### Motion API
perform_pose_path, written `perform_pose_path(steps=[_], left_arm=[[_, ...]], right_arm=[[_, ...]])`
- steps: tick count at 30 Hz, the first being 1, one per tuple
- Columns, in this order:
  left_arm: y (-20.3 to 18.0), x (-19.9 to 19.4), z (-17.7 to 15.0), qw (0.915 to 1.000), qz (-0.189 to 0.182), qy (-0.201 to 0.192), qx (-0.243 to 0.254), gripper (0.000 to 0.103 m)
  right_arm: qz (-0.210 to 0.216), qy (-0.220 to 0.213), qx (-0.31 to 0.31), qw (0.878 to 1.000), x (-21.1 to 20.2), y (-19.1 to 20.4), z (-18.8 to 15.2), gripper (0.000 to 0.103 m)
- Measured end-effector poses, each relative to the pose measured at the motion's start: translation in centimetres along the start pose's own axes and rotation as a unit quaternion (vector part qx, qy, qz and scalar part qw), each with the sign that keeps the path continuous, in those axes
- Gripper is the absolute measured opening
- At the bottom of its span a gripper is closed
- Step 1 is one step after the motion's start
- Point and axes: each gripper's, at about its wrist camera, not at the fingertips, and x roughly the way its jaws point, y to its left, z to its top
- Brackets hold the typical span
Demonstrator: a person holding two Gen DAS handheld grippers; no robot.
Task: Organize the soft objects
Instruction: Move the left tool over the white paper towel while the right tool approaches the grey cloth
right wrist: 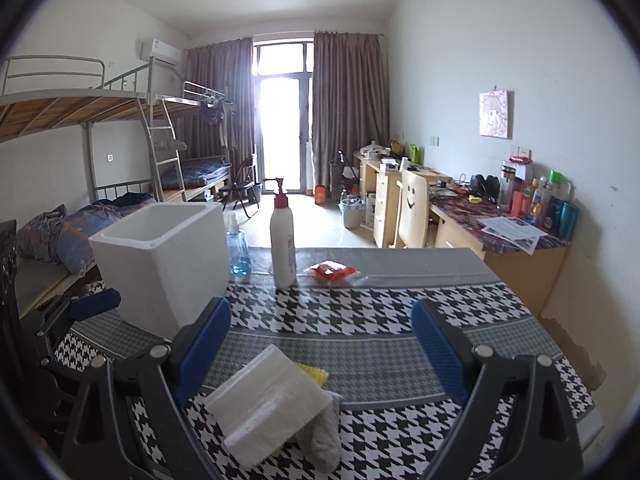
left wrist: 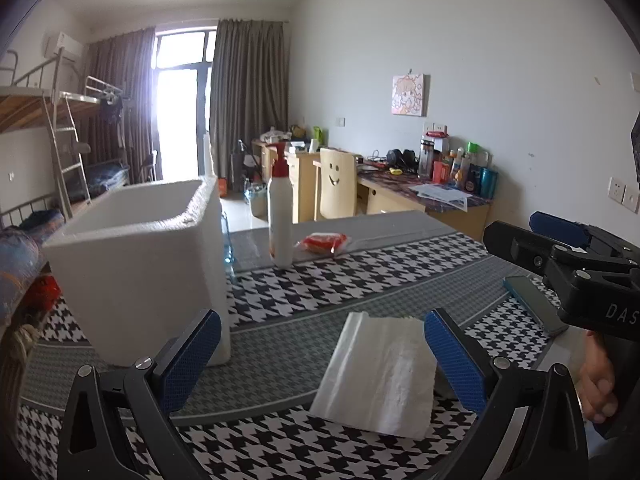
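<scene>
A white plastic-wrapped tissue pack [left wrist: 380, 376] lies on the houndstooth tablecloth [left wrist: 304, 292], just ahead of my left gripper [left wrist: 324, 360]. That gripper is open and holds nothing; its right pad sits by the pack's right edge. In the right wrist view the same pack [right wrist: 268, 400] rests on a yellow sponge [right wrist: 314, 372] and a grey cloth [right wrist: 324, 436]. My right gripper [right wrist: 320, 348] is open and empty above them. A white foam box [left wrist: 136, 264], open at the top, stands at the left [right wrist: 160, 264]. A red packet [right wrist: 332, 270] lies near the far edge.
A white pump bottle [right wrist: 283, 240] and a blue liquid bottle [right wrist: 239, 248] stand beside the box at the back. A dark phone [left wrist: 536, 304] lies at the table's right, under the right gripper [left wrist: 536, 236]. A bunk bed [right wrist: 80, 216] is left, a cluttered desk [right wrist: 516, 236] right.
</scene>
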Motion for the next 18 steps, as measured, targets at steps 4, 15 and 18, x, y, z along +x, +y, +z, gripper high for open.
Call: perform_pose_path(steps=[4, 15, 18], left_arm=[[-0.5, 0.3, -0.6, 0.9999, -0.006, 0.01, 0.006, 0.102], [-2.0, 1.6, -1.9, 0.9985, -0.031, 0.042, 0.019, 0.102], [-2.1, 2.2, -2.2, 0.9979, -0.034, 0.052, 0.021, 0.102]], right_arm=[[-0.004, 0.006, 0.005, 1.0, 0.0, -0.4, -0.5, 0.094], [-0.015, 0.022, 0.013, 1.0, 0.0, -1.3, -2.1, 0.094], [-0.019, 0.027, 0.018, 0.999, 0.1, -1.7, -2.5, 0.094]])
